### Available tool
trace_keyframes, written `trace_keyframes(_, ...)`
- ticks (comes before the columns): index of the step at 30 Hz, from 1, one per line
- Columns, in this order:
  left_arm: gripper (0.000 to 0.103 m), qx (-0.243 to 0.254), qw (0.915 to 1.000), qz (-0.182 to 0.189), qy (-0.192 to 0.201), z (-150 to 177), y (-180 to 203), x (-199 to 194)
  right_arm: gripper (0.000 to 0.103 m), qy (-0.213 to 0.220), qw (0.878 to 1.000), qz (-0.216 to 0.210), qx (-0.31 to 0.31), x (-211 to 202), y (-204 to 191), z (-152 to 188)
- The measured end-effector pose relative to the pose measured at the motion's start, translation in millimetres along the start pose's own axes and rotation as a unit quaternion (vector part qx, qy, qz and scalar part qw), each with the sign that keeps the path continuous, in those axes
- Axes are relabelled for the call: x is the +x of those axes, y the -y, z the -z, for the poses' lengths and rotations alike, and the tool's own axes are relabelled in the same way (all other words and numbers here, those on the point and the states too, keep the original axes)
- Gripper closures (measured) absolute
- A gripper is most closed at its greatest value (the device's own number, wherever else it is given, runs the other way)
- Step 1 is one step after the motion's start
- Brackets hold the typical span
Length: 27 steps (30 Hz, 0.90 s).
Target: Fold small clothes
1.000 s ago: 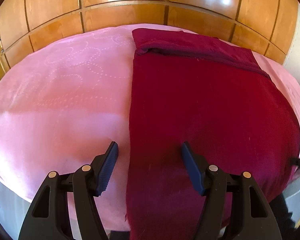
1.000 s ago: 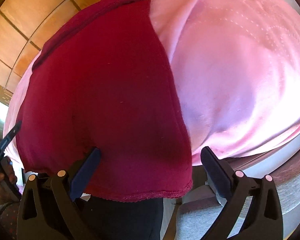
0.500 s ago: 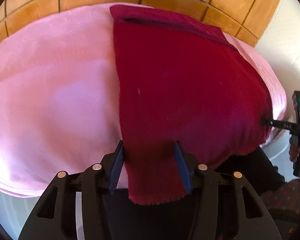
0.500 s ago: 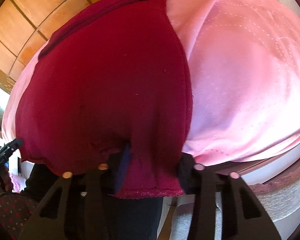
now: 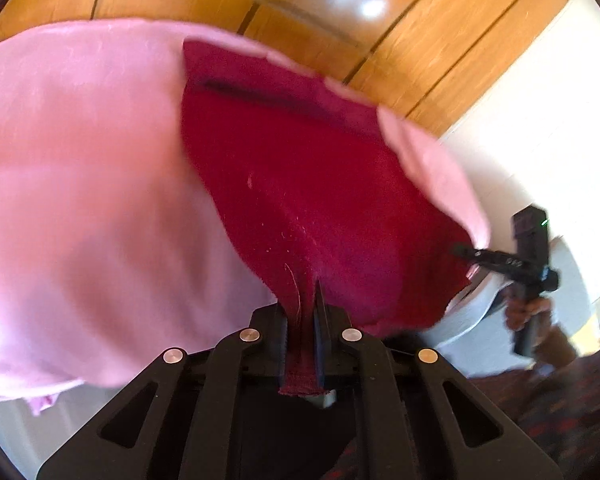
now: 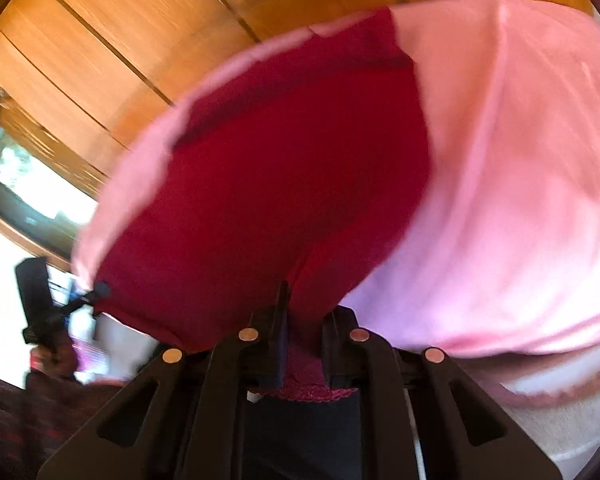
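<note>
Both jaws have just closed: the left gripper and right gripper each pinch the red garment's near hem, lifting it off the pink sheet, ready to fold forward.

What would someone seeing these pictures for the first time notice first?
A dark red garment lies on a pink cloth, with wooden panelling behind. Its near edge is pinched at both corners: the left gripper and the right gripper have just closed on it and hold it bunched.
</note>
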<state>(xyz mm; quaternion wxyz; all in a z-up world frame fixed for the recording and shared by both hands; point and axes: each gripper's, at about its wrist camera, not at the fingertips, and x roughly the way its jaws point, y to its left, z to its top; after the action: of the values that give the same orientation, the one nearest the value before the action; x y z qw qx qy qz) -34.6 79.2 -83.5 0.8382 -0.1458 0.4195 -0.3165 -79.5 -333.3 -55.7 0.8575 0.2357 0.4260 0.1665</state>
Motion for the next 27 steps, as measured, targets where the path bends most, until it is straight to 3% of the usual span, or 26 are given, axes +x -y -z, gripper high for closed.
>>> trace_keyframes(5,0.094,-0.017,0.9982,0.028,0.051,-47.3,-0.3,3.9,0.091,0.04,0.998,-0.047,0.024,16.6,1.5,-49.2)
trace_keyframes(9,0.094,-0.032,0.9977,0.011,0.059,-88.2,-6.2,34.4,0.091,0.056,0.997,-0.024,0.05,38.9,19.9,-88.9)
trace_keyframes(13,0.094,-0.078,0.9957,-0.014,0.048,-121.9,-30.2,60.1,0.09,0.064,0.995,0.002,0.078,55.6,43.1,-117.3)
trace_keyframes(14,0.09,-0.091,0.9946,-0.02,0.045,-129.8,-36.5,64.9,0.087,0.067,0.994,0.013,0.088,61.0,49.2,-125.1)
trace_keyframes(16,0.069,-0.124,0.9912,-0.031,0.034,-144.6,-51.9,71.5,0.054,0.071,0.992,0.008,0.102,66.2,60.0,-134.2)
trace_keyframes(17,0.055,-0.139,0.9891,-0.03,0.039,-150.6,-58.9,71.4,0.029,0.077,0.991,0.0,0.11,57.4,70.1,-138.4)
trace_keyframes(18,0.046,-0.153,0.9859,-0.036,0.058,-154.5,-64.8,67.1,0.019,0.089,0.989,0.0,0.115,52.6,73.7,-140.6)
trace_keyframes(21,0.045,-0.17,0.9793,-0.073,0.083,-150.9,-82.5,49.2,0.005,0.114,0.984,-0.005,0.137,41.0,78.9,-146.4)
trace_keyframes(23,0.045,-0.183,0.9761,-0.081,0.084,-140.4,-95.3,41.7,0.005,0.125,0.981,0.004,0.151,29.0,88.8,-140.2)
trace_keyframes(27,0.045,-0.148,0.9844,-0.077,0.056,-108.4,-93.7,38.7,0.005,0.113,0.983,0.054,0.136,20.6,96.3,-115.0)
